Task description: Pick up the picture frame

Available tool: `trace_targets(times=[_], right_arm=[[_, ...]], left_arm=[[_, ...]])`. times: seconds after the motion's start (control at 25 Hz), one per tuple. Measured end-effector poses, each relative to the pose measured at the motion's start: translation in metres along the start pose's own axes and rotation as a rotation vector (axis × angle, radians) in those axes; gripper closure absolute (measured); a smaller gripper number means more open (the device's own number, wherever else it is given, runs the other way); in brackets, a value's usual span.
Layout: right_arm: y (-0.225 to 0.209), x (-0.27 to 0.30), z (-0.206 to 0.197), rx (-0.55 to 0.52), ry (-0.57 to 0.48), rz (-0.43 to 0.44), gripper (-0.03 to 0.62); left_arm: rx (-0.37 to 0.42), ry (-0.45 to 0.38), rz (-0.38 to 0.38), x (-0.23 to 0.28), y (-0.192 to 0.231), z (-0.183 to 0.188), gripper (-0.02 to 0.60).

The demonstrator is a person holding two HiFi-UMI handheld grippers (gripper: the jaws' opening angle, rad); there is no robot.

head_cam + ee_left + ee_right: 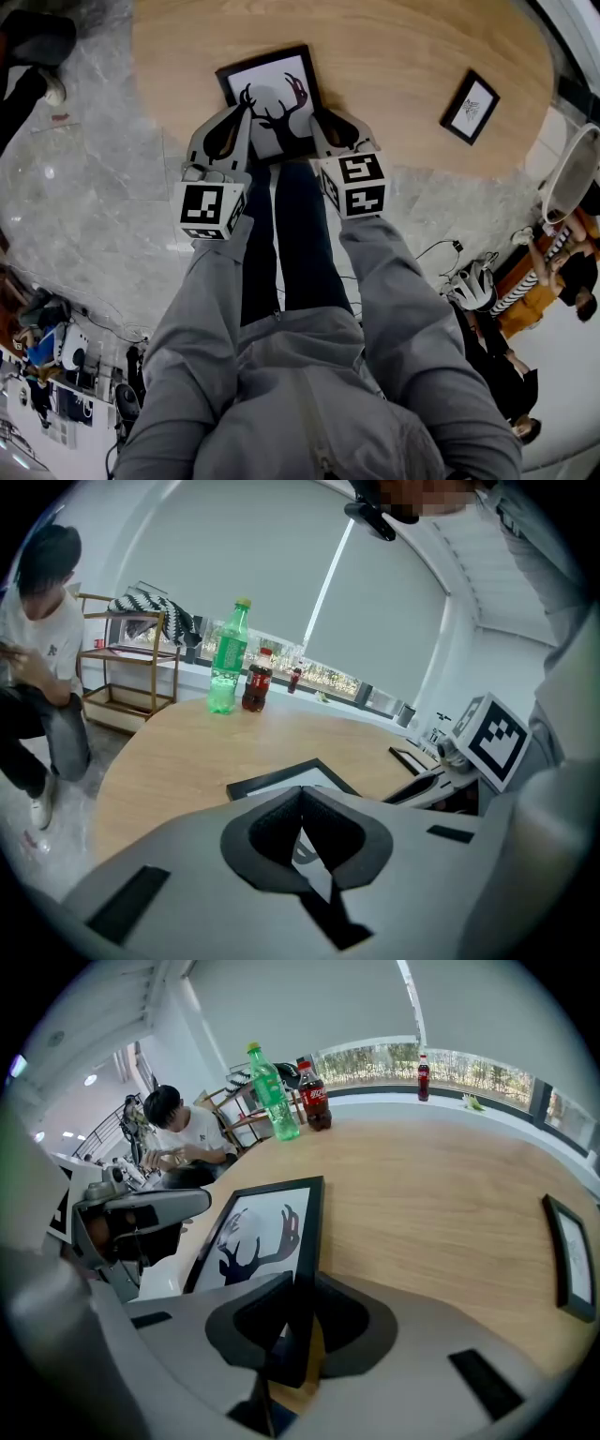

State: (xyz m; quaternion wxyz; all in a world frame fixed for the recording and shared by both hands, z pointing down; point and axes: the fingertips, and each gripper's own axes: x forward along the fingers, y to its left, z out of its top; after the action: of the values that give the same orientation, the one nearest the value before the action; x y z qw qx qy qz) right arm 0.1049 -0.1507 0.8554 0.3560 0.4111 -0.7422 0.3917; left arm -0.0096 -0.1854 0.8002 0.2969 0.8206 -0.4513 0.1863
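The picture frame [272, 94], black with a deer silhouette on white, lies at the near edge of the wooden table [403, 56]. My right gripper [319, 117] is at its near right corner. In the right gripper view the frame's right edge [305, 1241] runs between the jaws of that gripper [298, 1283], and they are shut on it. My left gripper [246, 111] hovers over the frame's near left part. In the left gripper view its pads meet at the tips [302, 791] with nothing between them. The frame [281, 778] shows just beyond.
A smaller black frame [470, 106] lies further right on the table. A green bottle [228, 658] and a cola bottle [256, 682] stand at the far side. A person [183, 1129] sits beyond the table, and others [553, 262] stand at the right.
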Motion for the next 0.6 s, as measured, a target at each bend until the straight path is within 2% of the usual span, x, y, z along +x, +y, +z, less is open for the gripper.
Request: trace_targets(times=[0.16, 0.6], right_arm=[[0.027, -0.025, -0.022, 0.002, 0.008, -0.003, 0.511], [0.047, -0.029, -0.042, -0.002, 0.03, -0.009, 0.511]], left_arm=[[0.003, 0.003, 0.008, -0.036, -0.011, -0.007, 0.563], [-0.027, 0.033, 0.022, -0.063, -0.009, -0.032, 0.563]])
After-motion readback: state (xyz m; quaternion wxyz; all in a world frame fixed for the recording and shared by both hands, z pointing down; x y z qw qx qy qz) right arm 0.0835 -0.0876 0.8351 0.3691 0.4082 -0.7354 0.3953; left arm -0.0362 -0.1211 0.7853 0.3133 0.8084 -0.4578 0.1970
